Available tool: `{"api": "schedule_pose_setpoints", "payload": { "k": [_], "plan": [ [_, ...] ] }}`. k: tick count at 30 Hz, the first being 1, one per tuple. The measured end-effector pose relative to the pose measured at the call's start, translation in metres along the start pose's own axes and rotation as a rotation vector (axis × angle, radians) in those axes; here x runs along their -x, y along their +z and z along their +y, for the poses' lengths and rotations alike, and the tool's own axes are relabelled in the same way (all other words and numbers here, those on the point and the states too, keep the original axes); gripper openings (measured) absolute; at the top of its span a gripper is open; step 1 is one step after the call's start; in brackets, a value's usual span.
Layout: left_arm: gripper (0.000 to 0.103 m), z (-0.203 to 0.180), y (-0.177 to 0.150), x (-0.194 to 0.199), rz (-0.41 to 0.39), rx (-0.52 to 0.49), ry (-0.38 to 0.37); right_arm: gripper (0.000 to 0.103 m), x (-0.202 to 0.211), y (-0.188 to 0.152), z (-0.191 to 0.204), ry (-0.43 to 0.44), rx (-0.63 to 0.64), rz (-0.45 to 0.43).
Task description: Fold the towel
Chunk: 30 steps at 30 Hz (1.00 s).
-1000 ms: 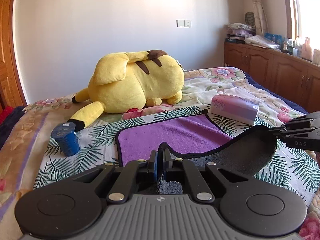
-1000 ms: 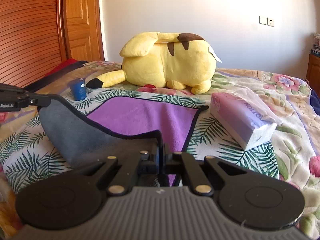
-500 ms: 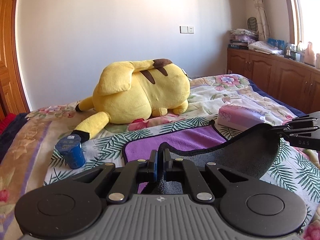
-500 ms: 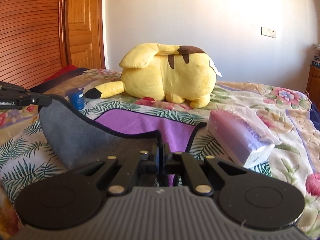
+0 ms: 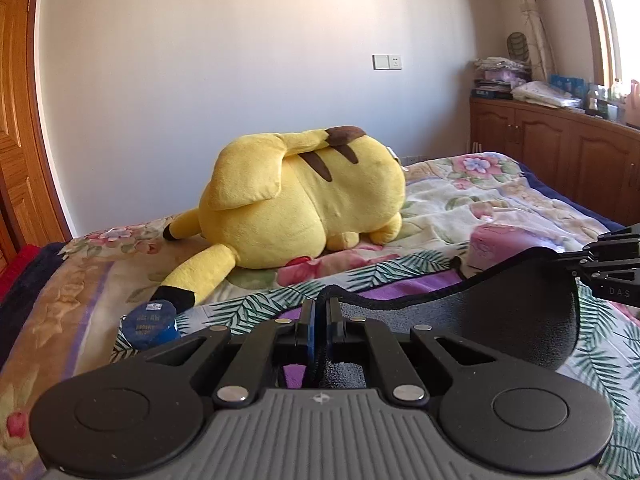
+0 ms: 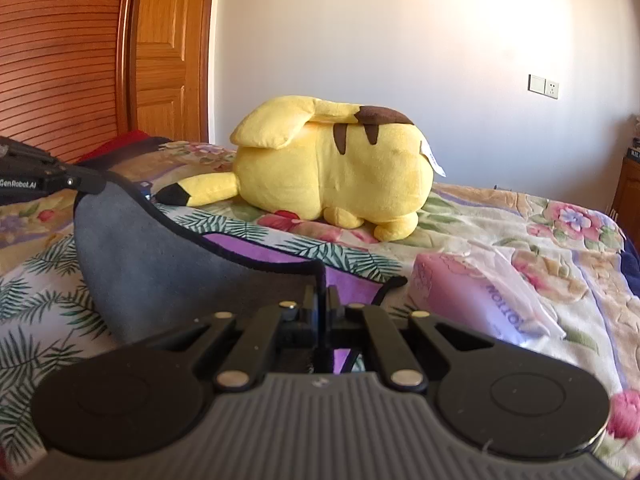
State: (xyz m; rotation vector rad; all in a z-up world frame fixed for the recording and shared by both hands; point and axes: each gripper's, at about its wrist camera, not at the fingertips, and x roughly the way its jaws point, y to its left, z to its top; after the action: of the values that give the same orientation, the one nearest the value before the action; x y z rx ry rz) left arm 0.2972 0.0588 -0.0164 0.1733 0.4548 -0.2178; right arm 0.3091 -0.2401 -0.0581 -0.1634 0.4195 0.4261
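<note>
Towel [image 5: 500, 312] (grey underside up) — pinched by both claws [image 5: 319, 312] [image 6: 320, 300].

Towel [image 5: 500, 312]: purple face, grey underside, dark edging; near edge lifted, curling over flat part.

- The blue cup [image 5: 150, 328] is half hidden behind the left gripper's body.
- The tissue pack [image 5: 496, 245] is partly covered by the lifted towel [image 5: 516, 312].

"DAS" on black right gripper [image 5: 612, 276]; "GenRobot.AI" on black left gripper [image 6: 48, 178]; "…OTTON" on pink tissue pack [image 6: 480, 300].
</note>
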Motion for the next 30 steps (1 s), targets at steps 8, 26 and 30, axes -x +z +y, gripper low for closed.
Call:
{"api": "schedule_pose_setpoints", "payload": {
  "k": [8,26,30],
  "plan": [
    [0.0,0.007,0.005,-0.029,0.001,-0.012,0.028,0.004,-0.023,0.006,-0.01,-0.023,0.015,-0.017],
    [0.0,0.017,0.008,-0.081,-0.034,-0.006,0.123,0.004,-0.066,0.016,-0.024,-0.061,0.015,-0.043],
    [0.0,0.02,0.006,-0.092,-0.029,0.022,0.135,0.004,-0.075,0.015,-0.025,-0.075,0.018,-0.045]
  ]
}}
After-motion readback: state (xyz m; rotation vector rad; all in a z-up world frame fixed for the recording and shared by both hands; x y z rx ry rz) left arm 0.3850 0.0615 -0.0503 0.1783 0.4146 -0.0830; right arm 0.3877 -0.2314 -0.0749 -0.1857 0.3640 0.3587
